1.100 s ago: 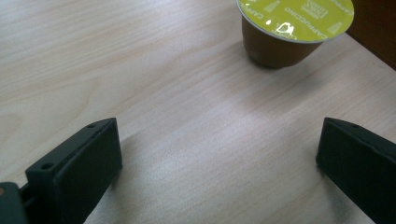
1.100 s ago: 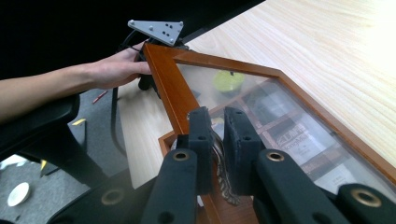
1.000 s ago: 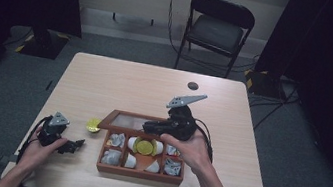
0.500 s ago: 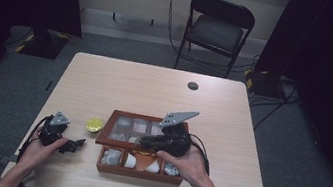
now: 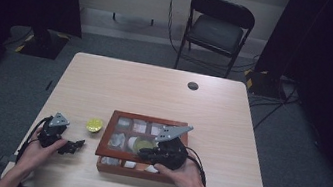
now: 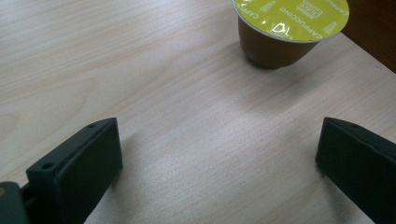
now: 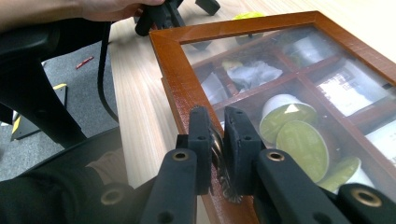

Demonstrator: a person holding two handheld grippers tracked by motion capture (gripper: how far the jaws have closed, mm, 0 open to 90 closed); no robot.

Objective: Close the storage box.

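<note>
Right tongs (image 7: 218,148) pinch the metal knob (image 7: 218,154) on the box lid (image 7: 180,70), lid nearly down. Left tongs (image 6: 215,158) spread, resting on the bench (image 5: 233,109); yellow capsule (image 6: 285,25) at their 1 o'clock, just beside the box (image 5: 106,137).

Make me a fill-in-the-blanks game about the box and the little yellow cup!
1. The wooden box has a lid made of ____, so you can see the pods inside.
2. The yellow-topped capsule stands on the ____, outside the box.
3. The left hand-held gripper has its jaws wide ____.
4. The right hand-held gripper pinches a small metal latch on the box's ____.

Missing words: glass; table; open; lid
</note>
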